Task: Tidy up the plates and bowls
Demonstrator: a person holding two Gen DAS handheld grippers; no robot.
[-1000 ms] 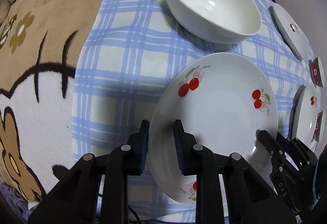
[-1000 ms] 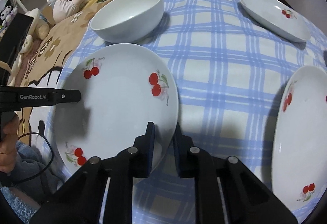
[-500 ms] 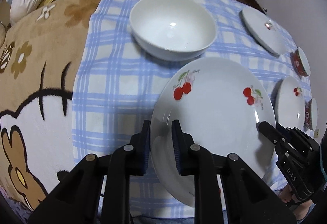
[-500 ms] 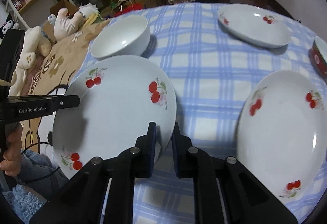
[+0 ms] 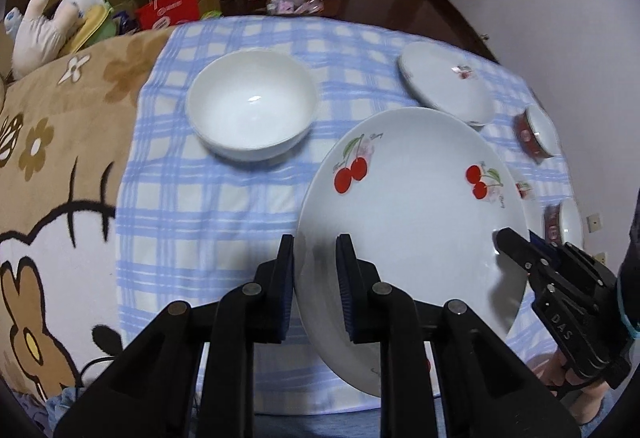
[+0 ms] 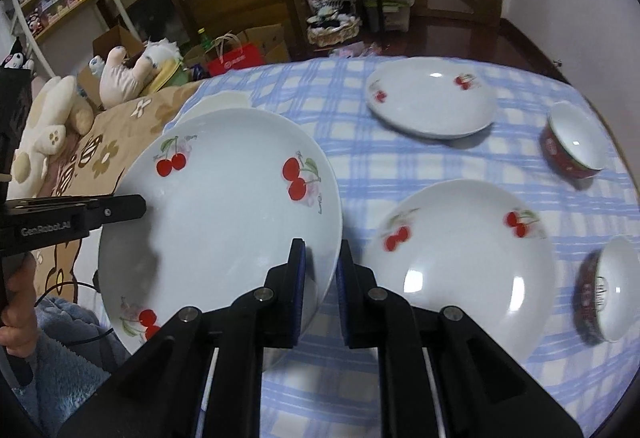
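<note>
A large white plate with red cherries (image 5: pixel 412 222) hangs tilted above the blue checked tablecloth (image 5: pixel 208 198). My left gripper (image 5: pixel 316 242) is shut on its near left rim. My right gripper (image 6: pixel 320 246) is shut on the opposite rim and shows at the plate's right edge in the left wrist view (image 5: pixel 510 240). In the right wrist view the same plate (image 6: pixel 224 206) fills the left side, with the left gripper (image 6: pixel 136 207) at its far rim. A plain white bowl (image 5: pixel 252 106) sits on the cloth behind, mostly hidden by the plate in the right wrist view.
Two more cherry plates (image 6: pixel 460 270) (image 6: pixel 432 106) lie on the cloth to the right. A red bowl (image 6: pixel 572 146) stands near the right edge and another (image 6: pixel 608 290) lies tipped. A brown cartoon blanket (image 5: pixel 60 158) covers the left; plush toys and shelves stand behind.
Both grippers have risen with the cherry plate held between them, lifting it off the cloth. The white bowl and the other dishes now look smaller and farther below.
</note>
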